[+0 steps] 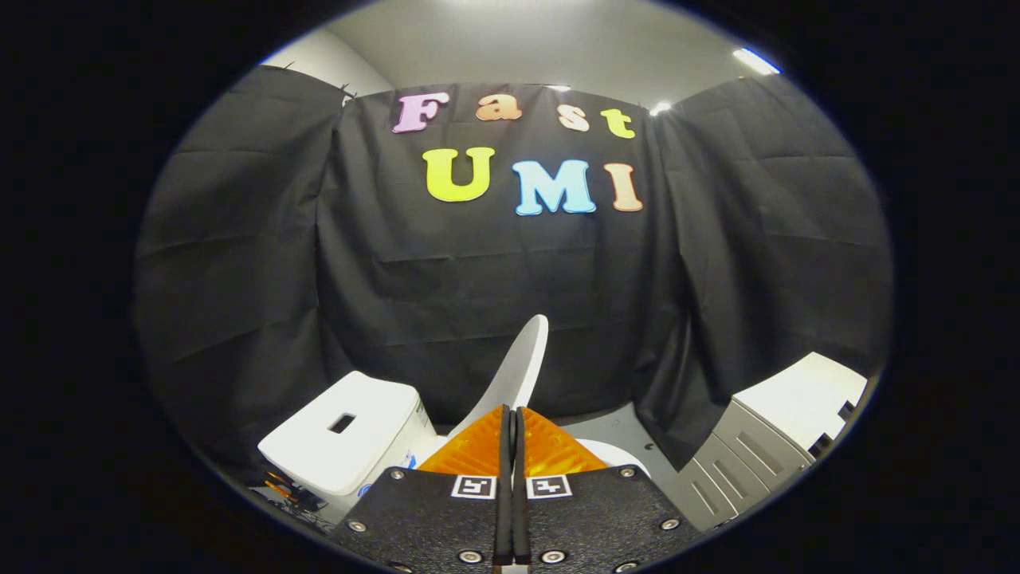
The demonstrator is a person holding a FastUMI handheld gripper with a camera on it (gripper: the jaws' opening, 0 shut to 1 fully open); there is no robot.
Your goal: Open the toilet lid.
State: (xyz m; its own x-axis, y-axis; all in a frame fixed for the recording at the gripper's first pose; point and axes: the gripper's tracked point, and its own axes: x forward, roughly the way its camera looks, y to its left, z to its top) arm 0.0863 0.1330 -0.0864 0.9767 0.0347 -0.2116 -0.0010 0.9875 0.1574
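Note:
The white toilet lid [519, 367] stands raised and tilted, seen nearly edge-on, rising just beyond my fingertips. My gripper [511, 414] is shut, its two fingers pressed together with nothing showing between them. The tips sit at the lid's lower part; whether they touch it I cannot tell. The white toilet tank [343, 430], with a dark rectangular opening on top, stands to the left of the fingers. A strip of the white toilet rim [621, 456] shows to the right of the fingers.
A grey and white cabinet [769, 442] with drawers stands to the right of the toilet. Black cloth walls close the booth behind and on both sides. Grey floor [617, 422] shows between the toilet and the cabinet.

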